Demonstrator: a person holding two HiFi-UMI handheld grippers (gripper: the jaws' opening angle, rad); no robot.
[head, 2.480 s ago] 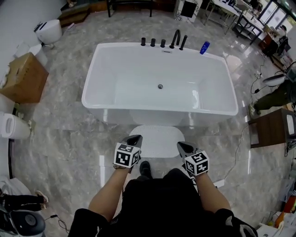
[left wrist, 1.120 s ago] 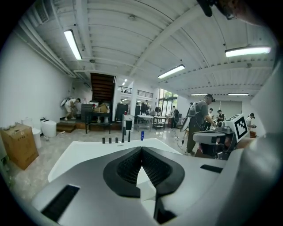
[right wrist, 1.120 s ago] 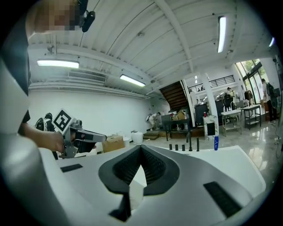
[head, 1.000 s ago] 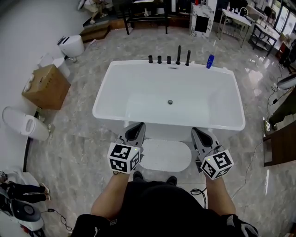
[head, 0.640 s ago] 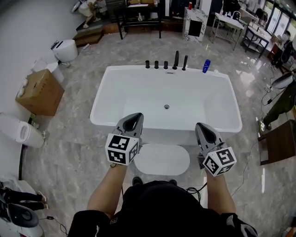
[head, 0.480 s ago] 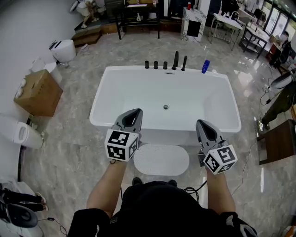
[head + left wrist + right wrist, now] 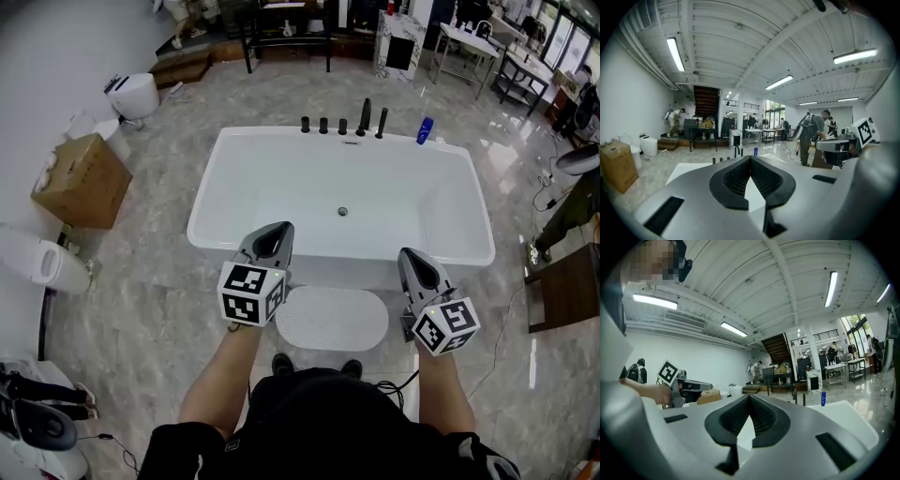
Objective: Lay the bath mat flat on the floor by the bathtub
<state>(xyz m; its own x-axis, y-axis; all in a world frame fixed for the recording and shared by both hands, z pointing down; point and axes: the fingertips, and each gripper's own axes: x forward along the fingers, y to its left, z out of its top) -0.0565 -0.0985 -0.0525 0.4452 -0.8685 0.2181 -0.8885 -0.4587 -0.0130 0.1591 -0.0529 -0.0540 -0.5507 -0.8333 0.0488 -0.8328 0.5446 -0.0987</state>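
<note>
One bath mat lies between left claw and right claw.

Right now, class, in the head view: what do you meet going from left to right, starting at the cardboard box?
From the left: cardboard box → left hand-held gripper → bath mat → right hand-held gripper → brown cabinet.

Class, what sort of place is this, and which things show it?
Probably a showroom or workshop, not a home bathroom: a bathtub stands on an open hall floor, unplumbed-looking toilets sit nearby, and work tables stand behind.
</note>
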